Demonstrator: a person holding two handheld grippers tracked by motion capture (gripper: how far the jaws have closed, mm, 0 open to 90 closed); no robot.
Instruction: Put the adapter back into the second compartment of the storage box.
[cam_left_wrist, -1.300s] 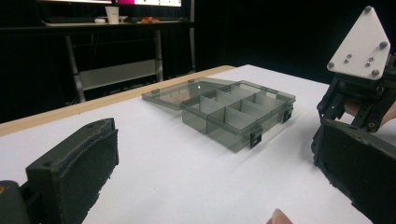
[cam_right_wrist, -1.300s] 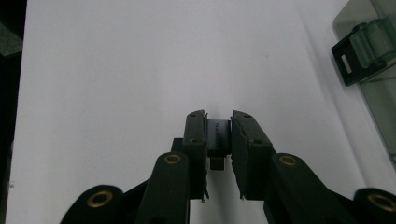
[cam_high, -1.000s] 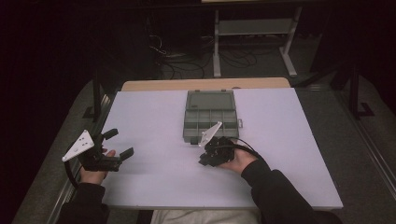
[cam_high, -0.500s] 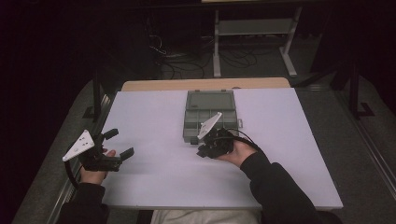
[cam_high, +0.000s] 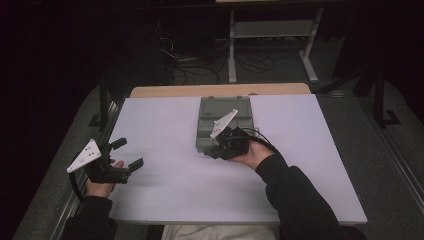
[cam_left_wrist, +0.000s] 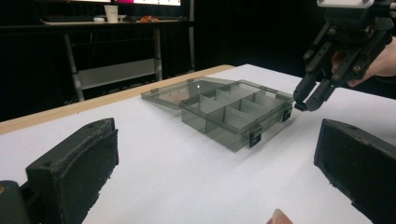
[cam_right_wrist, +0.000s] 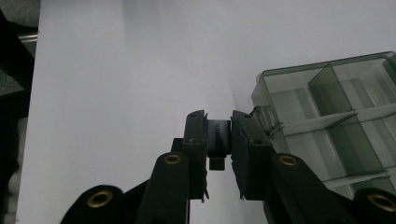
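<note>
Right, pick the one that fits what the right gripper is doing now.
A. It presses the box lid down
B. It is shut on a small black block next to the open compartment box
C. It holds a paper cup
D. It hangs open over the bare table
B: in the right gripper view the right gripper has its jaws clamped on a small black block, just beside the corner of the compartment box, whose lid lies open.
</note>
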